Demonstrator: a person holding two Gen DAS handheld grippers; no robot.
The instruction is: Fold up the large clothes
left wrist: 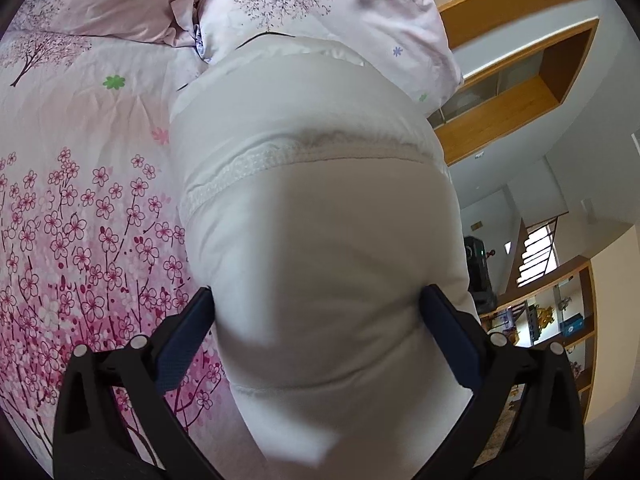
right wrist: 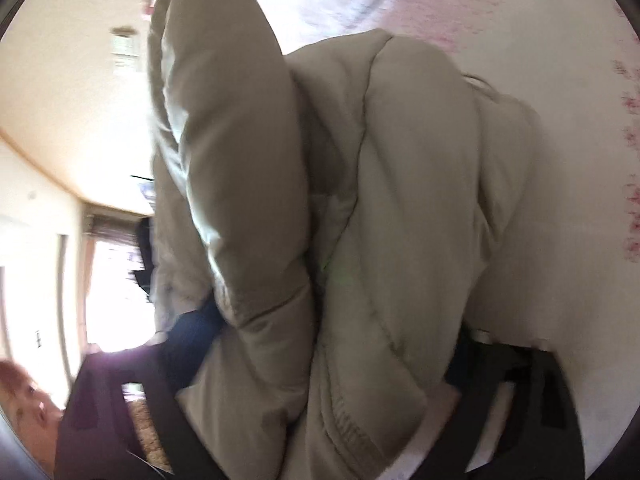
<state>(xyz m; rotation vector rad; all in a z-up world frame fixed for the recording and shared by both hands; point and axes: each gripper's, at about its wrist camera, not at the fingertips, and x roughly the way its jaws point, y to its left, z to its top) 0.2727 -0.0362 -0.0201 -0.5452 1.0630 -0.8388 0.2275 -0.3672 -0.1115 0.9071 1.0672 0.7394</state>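
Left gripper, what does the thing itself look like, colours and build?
The left gripper is matte black plastic: two angular finger arms with open cut-outs, joined by round silver pivot pins. Each finger carries a dark navy, finely textured pad. No cables, labels or sleeves show. The right gripper looks similarly black with navy pads, but is blurred.

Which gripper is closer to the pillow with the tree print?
Left. The left gripper holds the white jacket just below that pillow; the right gripper shows no pillow.
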